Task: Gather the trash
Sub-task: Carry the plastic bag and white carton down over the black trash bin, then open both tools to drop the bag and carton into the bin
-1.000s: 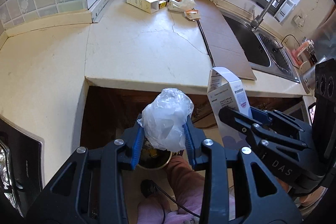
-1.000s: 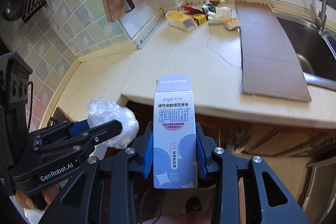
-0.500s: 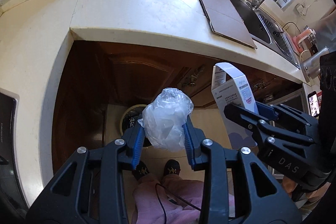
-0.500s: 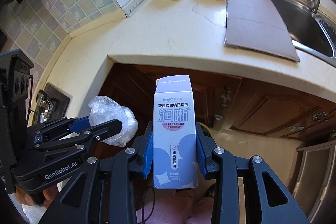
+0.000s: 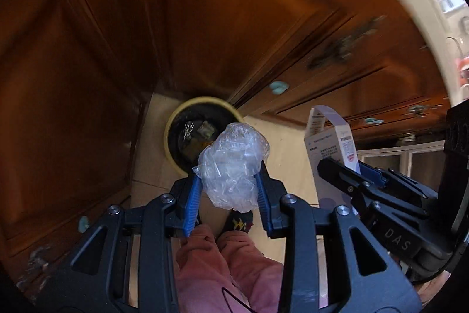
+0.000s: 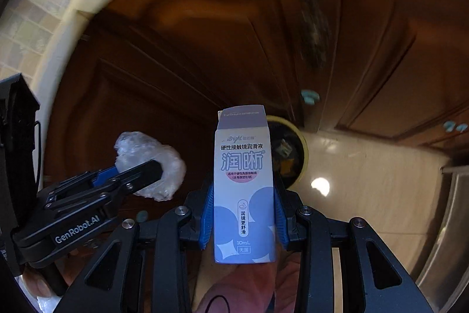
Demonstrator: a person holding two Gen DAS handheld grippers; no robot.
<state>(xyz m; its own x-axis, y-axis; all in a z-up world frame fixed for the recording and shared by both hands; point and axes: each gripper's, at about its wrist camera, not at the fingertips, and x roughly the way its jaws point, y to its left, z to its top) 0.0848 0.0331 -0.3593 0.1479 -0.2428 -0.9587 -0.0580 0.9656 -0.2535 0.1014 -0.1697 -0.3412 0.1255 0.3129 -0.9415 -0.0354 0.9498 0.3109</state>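
Two grippers point down twd bin (image 5: 173, 134) on floor: left gripper (image 5: 228, 189) pinches plastic wad (image 5: 231, 166), right gripper (image 6: 243, 213) pinches carton (image 6: 244, 184), both above bin rim.

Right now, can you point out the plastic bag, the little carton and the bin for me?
plastic bag (image 5: 233, 166), left wrist view, middle of the crumpled wad.
carton (image 6: 244, 184), right wrist view, middle of its printed front face.
bin (image 5: 167, 134), left wrist view, left side of its yellow rim.
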